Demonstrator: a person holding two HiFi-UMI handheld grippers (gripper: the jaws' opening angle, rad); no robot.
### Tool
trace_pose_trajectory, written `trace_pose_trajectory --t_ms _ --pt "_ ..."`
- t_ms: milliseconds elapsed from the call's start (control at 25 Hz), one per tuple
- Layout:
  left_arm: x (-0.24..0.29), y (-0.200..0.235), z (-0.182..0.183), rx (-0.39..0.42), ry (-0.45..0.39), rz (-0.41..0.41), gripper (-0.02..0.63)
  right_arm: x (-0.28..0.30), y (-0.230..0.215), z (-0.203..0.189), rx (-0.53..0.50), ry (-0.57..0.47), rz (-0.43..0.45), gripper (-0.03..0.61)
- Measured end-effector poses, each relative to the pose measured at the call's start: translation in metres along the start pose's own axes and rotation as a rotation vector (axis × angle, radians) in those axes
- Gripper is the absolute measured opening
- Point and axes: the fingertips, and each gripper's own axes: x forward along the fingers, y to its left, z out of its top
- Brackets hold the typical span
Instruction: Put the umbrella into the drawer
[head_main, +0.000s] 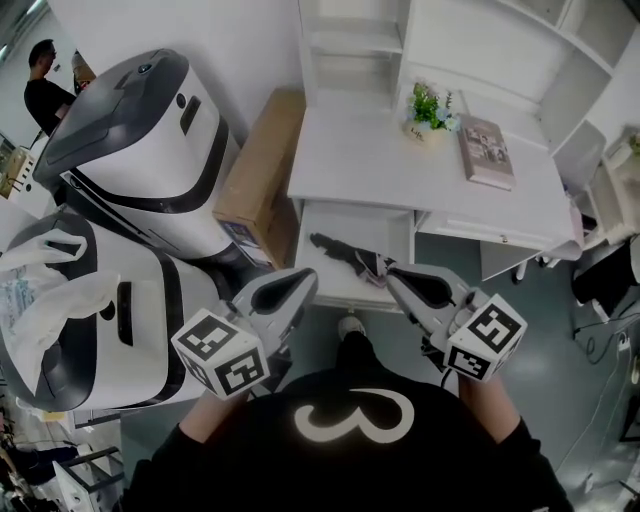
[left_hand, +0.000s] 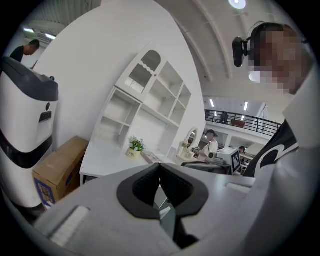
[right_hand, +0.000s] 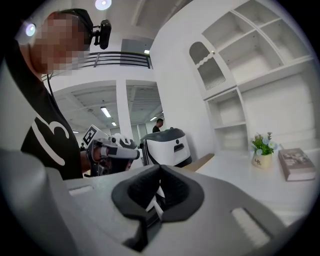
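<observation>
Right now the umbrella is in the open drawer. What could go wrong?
The umbrella lies slantwise in the drawer; its front end might catch when the drawer is pushed in. The drawer juts toward the person's shoe, so a step forward could bump it. A hard shove might wobble the plant on the desk.

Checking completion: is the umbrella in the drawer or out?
In. The umbrella lies on the floor of the pulled-out drawer.
</observation>
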Motion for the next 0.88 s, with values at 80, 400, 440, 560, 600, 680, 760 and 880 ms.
trace_pose_trajectory --t_ms 80,400,440,560,600,680,760,880 --pt "-0.001 -0.004 -0.001 0.011 0.001 -0.011 0.008 -0.003 0.004 0.0 0.005 -0.007 -0.001 0.003" --pt "-0.004 -0.006 -0.006 0.001 0.007 -0.012 0.008 -0.004 0.009 -0.008 -0.014 0.013 -0.006 0.003" --pt "-0.004 -0.006 -0.007 0.0 0.009 -0.012 0.008 -0.004 0.009 -0.008 -0.014 0.014 -0.005 0.003" --pt "-0.002 -0.005 -0.009 -0.001 0.018 -0.01 0.008 -0.004 0.01 -0.008 -0.022 0.012 0.009 0.003" --pt "-0.001 -0.004 -0.01 -0.003 0.019 -0.011 0.008 -0.004 0.011 -0.008 -0.026 0.011 0.015 0.003" --pt "0.0 -0.003 -0.011 -0.007 0.021 -0.009 0.008 -0.003 0.012 -0.008 -0.031 0.011 0.021 0.003" --pt "0.001 0.0 -0.012 -0.011 0.026 -0.003 0.008 -0.002 0.01 -0.009 -0.031 0.015 0.019 0.003" --pt "0.003 0.003 -0.012 -0.014 0.031 0.002 0.008 -0.001 0.006 -0.009 -0.032 0.017 0.014 0.003"
